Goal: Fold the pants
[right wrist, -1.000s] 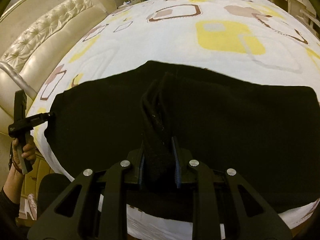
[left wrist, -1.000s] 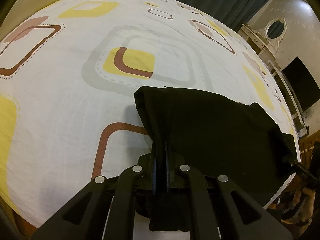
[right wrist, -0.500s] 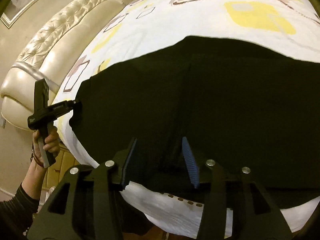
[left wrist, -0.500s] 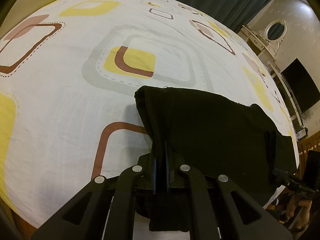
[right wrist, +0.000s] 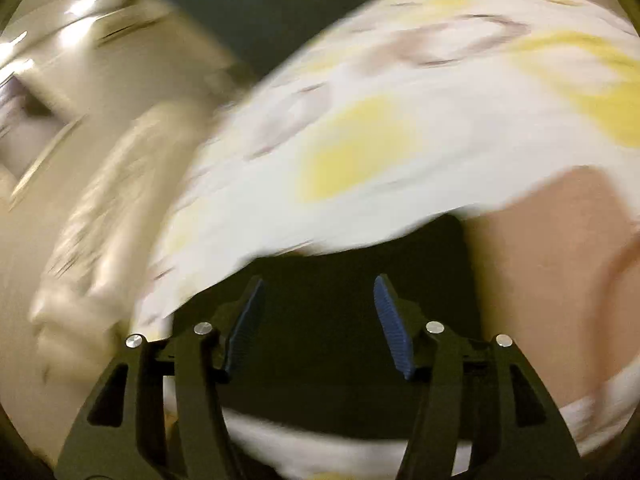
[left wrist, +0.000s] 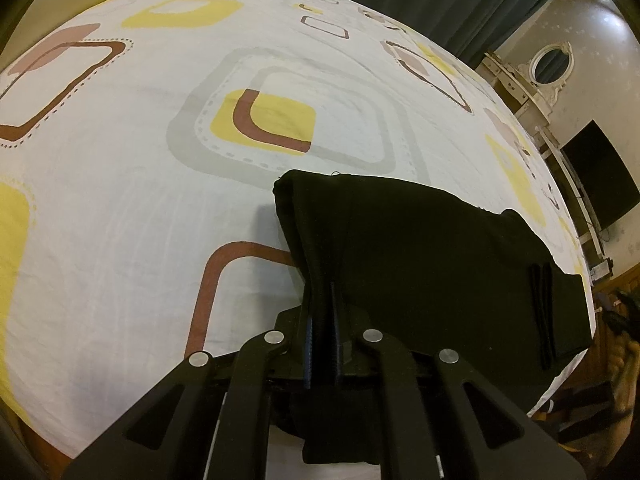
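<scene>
Left gripper clamps the pants edge at 6 o'clock; right gripper gapes empty; regrip the loose corner squarely

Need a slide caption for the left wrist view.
Left gripper shut on black pants lying on the patterned bedsheet.

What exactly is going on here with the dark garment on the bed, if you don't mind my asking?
A person is folding black pants on a bed covered by a patterned sheet, with a handheld tool in each hand. The left tool is shut on the near edge of the pants, which lie partly folded. The right tool is open and holds nothing; its view is heavily blurred, so little more can be told from it.
</scene>
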`<state>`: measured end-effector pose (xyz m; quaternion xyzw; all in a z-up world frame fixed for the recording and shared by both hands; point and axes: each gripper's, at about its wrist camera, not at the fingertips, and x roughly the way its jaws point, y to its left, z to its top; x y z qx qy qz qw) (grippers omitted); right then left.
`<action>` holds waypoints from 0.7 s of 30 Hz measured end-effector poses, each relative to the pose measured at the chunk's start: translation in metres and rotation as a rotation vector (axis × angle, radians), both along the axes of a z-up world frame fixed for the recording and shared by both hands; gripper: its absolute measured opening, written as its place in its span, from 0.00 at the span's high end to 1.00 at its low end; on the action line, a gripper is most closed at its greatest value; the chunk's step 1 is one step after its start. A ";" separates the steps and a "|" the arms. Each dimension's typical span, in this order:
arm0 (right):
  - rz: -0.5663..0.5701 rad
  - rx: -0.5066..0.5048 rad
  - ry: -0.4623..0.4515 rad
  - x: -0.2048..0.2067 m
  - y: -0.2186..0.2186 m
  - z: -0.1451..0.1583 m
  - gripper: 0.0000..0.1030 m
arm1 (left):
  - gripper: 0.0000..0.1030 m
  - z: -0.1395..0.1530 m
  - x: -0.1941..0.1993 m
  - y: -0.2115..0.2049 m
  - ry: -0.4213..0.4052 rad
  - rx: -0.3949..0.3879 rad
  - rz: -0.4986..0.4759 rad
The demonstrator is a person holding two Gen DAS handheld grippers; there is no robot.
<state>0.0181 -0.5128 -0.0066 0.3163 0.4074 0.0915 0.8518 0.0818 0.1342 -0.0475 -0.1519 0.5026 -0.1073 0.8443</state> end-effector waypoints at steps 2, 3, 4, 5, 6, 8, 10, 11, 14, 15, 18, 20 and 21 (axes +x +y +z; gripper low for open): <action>-0.048 0.059 0.094 0.016 -0.036 -0.029 0.45 | 0.90 0.000 0.000 0.000 -0.005 0.002 -0.001; -0.055 0.098 0.123 0.023 -0.045 -0.041 0.45 | 0.90 -0.001 -0.001 0.001 -0.006 0.003 -0.002; -0.066 0.146 0.145 0.031 -0.054 -0.056 0.45 | 0.90 -0.001 -0.002 0.001 -0.009 0.001 -0.004; -0.068 0.171 0.156 0.036 -0.059 -0.063 0.45 | 0.90 -0.002 -0.002 0.002 -0.010 -0.003 -0.004; -0.064 0.210 0.164 0.042 -0.063 -0.072 0.45 | 0.89 -0.003 -0.003 0.003 -0.011 -0.007 -0.005; -0.044 0.276 0.163 0.051 -0.063 -0.084 0.58 | 0.85 -0.004 -0.003 0.004 -0.011 -0.004 -0.005; -0.025 0.211 0.189 0.057 -0.060 -0.089 0.74 | 0.83 -0.005 -0.003 0.005 -0.008 -0.002 -0.006; -0.017 0.189 0.197 0.058 -0.060 -0.090 0.75 | 0.82 -0.006 -0.003 0.006 -0.006 -0.005 -0.005; -0.017 0.187 0.195 0.057 -0.060 -0.092 0.75 | 0.81 -0.008 -0.002 0.008 -0.001 -0.020 0.004; -0.014 0.188 0.190 0.055 -0.059 -0.092 0.74 | 0.81 -0.009 -0.002 0.008 0.000 -0.023 0.005; -0.030 0.267 0.167 0.046 -0.062 -0.092 0.64 | 0.81 -0.009 -0.002 0.008 0.002 -0.024 0.005; -0.021 0.291 0.149 0.030 -0.063 -0.089 0.58 | 0.81 -0.010 -0.002 0.009 0.001 -0.022 0.002; -0.017 0.292 0.147 0.021 -0.064 -0.088 0.56 | 0.81 -0.010 -0.002 0.010 0.001 -0.024 0.001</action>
